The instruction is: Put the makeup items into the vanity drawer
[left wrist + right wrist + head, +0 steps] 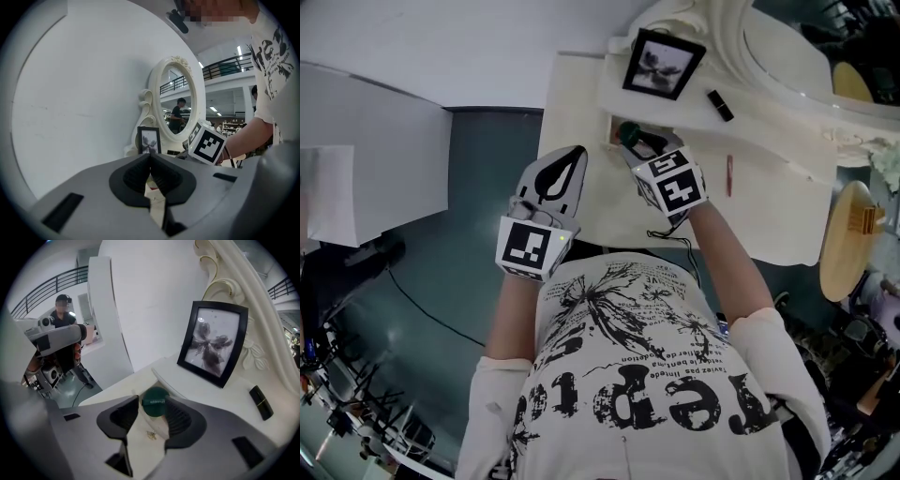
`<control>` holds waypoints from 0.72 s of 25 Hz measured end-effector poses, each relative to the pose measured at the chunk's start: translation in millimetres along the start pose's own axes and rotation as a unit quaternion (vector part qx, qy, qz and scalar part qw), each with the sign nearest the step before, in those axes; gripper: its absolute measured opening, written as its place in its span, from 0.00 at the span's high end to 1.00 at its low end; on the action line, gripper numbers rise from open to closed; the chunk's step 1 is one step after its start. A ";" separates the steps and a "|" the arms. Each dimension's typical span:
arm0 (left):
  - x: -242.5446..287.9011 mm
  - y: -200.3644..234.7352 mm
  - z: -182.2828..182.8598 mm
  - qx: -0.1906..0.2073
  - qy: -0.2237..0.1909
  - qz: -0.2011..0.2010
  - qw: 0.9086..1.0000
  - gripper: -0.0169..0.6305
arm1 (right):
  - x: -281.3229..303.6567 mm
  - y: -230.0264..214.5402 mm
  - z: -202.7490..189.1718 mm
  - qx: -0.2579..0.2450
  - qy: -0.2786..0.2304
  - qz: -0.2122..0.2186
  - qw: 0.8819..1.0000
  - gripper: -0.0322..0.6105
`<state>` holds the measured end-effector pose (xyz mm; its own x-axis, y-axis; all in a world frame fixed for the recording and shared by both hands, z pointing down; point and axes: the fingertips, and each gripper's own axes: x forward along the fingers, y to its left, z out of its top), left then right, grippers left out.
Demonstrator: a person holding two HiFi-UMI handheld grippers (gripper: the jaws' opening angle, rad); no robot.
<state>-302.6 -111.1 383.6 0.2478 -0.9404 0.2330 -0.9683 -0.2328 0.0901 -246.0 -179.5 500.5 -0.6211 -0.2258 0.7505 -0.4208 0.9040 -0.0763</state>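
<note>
Nearest my head camera is the person's printed shirt (647, 375), with both forearms reaching out over the white tabletop (581, 192).

On the left, the left claw (150, 158) hangs over the near left part of the tabletop. Its own view shows the two pads pressed together with nothing between them. Past it I see the right claw's marker cube (206, 144).

To the right of it and farther in, the right claw (153, 405) points into the open drawer (165, 384) under the far part of the tabletop. Its jaws stand apart. The green compact (155, 401) sits between their tips, against the right pad, with a sliver of gap at the left pad, so I read it as not clamped. In the head view the compact shows as a dark green spot in the drawer mouth, just beyond the claw. A tiny gold bit (151, 433) lies on the pale surface nearer to me between the jaws; I cannot tell what it is.

Beyond the drawer a black frame (662, 63) leans upright on the far ledge. Right of the frame a black lipstick (719, 105) lies on the ledge. Nearer and right again, a red pencil (729, 175) lies on the tabletop, well apart from the drawer. The oval mirror (787, 42) rises at the far right, and a round wooden piece (848, 239) stands off the tabletop's right edge.
</note>
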 end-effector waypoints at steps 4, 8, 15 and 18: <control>4.5 -5.6 1.9 0.002 0.000 -0.011 1.000 0.95 | -5.8 -3.2 -4.5 0.013 -0.003 -0.002 1.000 0.54; 17.4 -15.6 2.2 0.006 -0.001 -0.034 0.999 0.95 | -18.4 -18.4 -12.3 0.028 -0.011 -0.025 0.999 0.52; 51.1 -53.8 7.6 0.019 -0.002 -0.095 0.995 0.95 | -58.5 -63.5 -46.7 0.083 -0.020 -0.087 0.993 0.52; 71.3 -77.9 8.5 0.023 0.000 -0.124 0.992 0.95 | -78.5 -89.6 -71.3 0.111 -0.020 -0.116 0.987 0.52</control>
<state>-209.8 -162.1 385.0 0.4790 -0.8526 0.2089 -0.8777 -0.4685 0.1002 -112.5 -216.9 495.3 -0.5147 -0.4365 0.7379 -0.6872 0.7247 -0.0506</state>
